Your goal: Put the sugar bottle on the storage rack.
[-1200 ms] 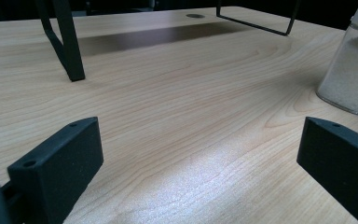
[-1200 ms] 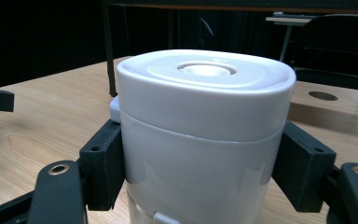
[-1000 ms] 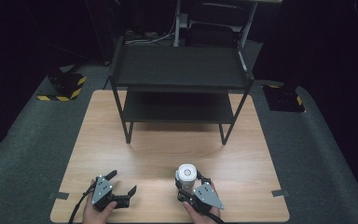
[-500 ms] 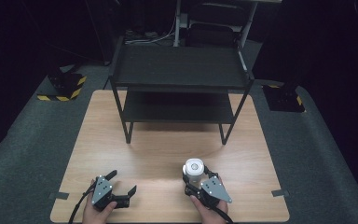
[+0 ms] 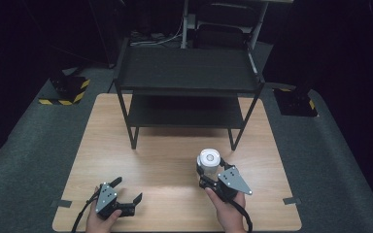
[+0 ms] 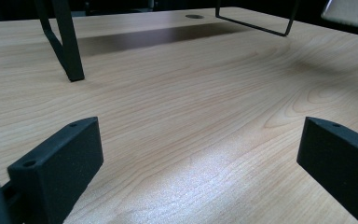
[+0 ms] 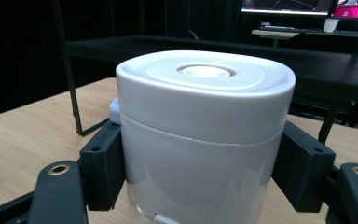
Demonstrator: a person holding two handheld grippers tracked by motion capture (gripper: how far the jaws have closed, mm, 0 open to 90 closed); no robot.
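Left gripper (image 5: 126,200) resting on table (image 5: 175,160), front-left of black rack (image 5: 187,73), jaws spread, nothing between; parked, apparently idle. Right gripper (image 5: 208,171) front-right of rack, pinching white canister (image 5: 208,161) at both sides below lid, likely for carrying. Canister upright, long axis vertical, lid up.

Black shelf rack (image 5: 187,77) blocks the table's (image 5: 165,170) far half; near half open

Container (image 7: 205,135): white plastic, smooth, glossy. Table (image 5: 175,165): pale wood grain, satin sheen under the light. Shelf rack (image 5: 187,73): black metal, matt. Right gripper (image 5: 208,170): jaws matt black plastic. Floor (image 5: 24,170): grey, rough carpet.
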